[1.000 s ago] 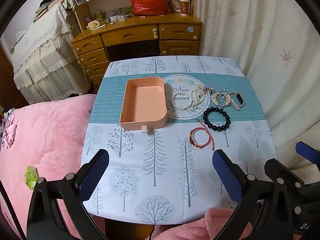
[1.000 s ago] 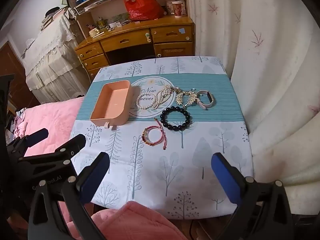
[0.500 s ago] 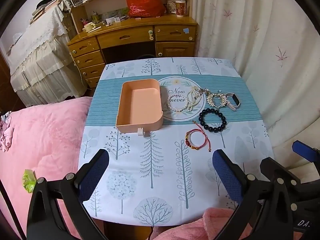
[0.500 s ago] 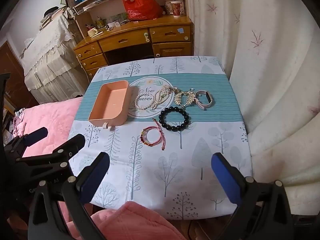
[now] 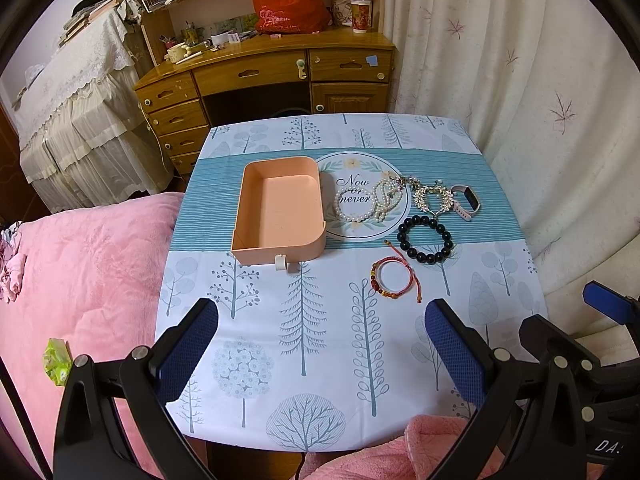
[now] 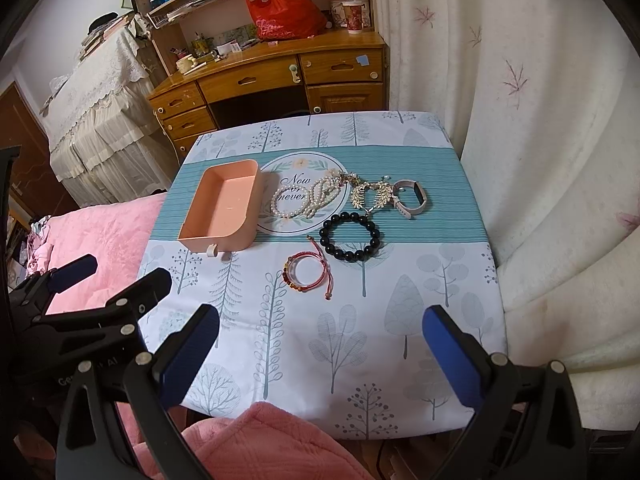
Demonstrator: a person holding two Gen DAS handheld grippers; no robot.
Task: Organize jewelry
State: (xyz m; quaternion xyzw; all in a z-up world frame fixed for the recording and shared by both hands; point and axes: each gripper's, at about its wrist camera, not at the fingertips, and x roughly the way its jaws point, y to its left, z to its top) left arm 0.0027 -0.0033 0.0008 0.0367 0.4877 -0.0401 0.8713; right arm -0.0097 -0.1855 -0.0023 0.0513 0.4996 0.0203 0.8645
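Jewelry lies untouched on the bench (image 5: 248,380): nothing has left its place over the last second, and the peach tray (image 5: 280,208) is bare inside. What has changed is only the viewpoint. Both cameras have pulled back and up a little, so the whole bench and its tree-print cloth now sit slightly smaller and farther off than a second ago. I read that as the sorting not yet begun, with both tools settling into a start position rather than closing on a piece.

The pieces sit right of the tray. A pearl bracelet (image 5: 354,205) and a doubled pearl strand (image 5: 386,198) lie on the round printed motif, just beside the tray's right wall. Farther right are a gold leaf bracelet (image 5: 434,196) and a pale fitness band (image 5: 467,202), touching or nearly so. Nearer, a black bead bracelet (image 5: 425,240) lies apart from a red cord bracelet (image 5: 394,280), which is the nearest piece.

The left gripper (image 5: 320,348) hovers over the near edge of the bench, level and pointing forward, its blue-padded fingers (image 5: 188,348) spread wide and released, holding nothing. The right gripper (image 6: 320,344) hangs alongside it to the right in the same pose, fingers (image 6: 450,352) likewise apart and empty. The red cord bracelet looks the easiest first pick.
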